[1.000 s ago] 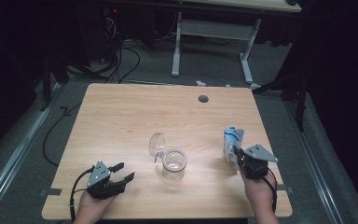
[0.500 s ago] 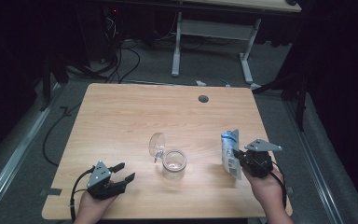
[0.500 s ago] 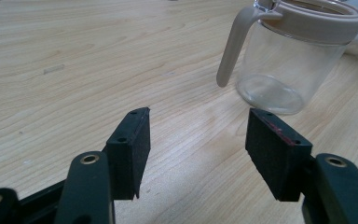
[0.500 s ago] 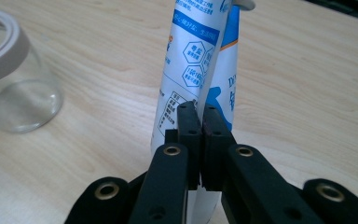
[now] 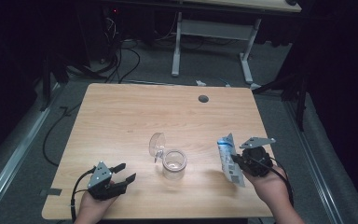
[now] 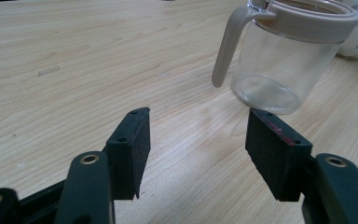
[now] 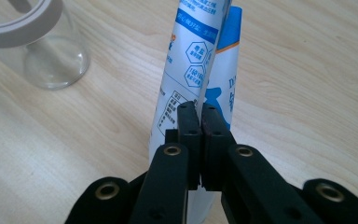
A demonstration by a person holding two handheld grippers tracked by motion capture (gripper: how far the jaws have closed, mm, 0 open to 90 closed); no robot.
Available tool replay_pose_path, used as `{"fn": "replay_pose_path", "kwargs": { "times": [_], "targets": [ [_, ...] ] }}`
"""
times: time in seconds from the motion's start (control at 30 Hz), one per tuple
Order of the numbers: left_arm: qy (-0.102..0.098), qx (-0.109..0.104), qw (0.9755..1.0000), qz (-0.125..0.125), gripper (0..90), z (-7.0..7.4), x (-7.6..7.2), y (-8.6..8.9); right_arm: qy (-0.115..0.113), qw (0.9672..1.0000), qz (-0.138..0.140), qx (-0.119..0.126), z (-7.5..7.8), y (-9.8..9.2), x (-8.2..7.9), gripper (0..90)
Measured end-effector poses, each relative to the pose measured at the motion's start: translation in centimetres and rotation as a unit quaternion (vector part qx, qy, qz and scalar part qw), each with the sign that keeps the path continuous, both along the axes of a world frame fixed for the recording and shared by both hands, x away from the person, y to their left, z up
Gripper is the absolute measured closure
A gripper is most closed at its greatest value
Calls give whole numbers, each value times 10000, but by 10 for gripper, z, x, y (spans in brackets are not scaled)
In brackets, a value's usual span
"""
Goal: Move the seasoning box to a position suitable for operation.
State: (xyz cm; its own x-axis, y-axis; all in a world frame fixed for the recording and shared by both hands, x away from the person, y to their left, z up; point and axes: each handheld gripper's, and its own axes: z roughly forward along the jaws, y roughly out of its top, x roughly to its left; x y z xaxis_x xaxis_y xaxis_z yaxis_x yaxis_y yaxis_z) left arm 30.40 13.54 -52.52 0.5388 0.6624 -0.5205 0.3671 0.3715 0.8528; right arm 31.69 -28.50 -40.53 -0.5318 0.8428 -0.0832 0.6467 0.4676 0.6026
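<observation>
pouch (image 7: 193, 70), blue-and-white printed label, pinched by right tongs (image 7: 200, 112).

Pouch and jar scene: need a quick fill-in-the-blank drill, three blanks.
1. The right gripper is shut on the edge of a blue and white ____.
2. The left gripper has its jaws ____, with nothing between them.
3. The clear jar stands on the table with its hinged lid flipped ____.

Missing words: pouch; open; open
</observation>
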Motion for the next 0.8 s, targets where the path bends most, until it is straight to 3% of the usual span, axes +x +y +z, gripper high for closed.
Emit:
{"fn": "replay_pose_path", "kwargs": {
  "times": [0.17, 0.37, 0.5, 0.8],
  "targets": [
    [-10, 10, 10000, -37, 406, 0, 0, -1, 270, 9995, 95, -135, 5, 4, 2, 894],
    [-21, 18, 10000, -64, 406, -1, -1, -2, 646, 9977, 154, -125, 10, 7, 5, 895],
    [-37, 11, 10000, -91, 406, 0, -2, -2, 915, 9953, 182, -271, 11, 10, 8, 896],
    [-131, -43, 9998, -121, 406, 1, -4, -3, 1246, 9898, 344, -598, 15, 17, 13, 899]
  ]
}}
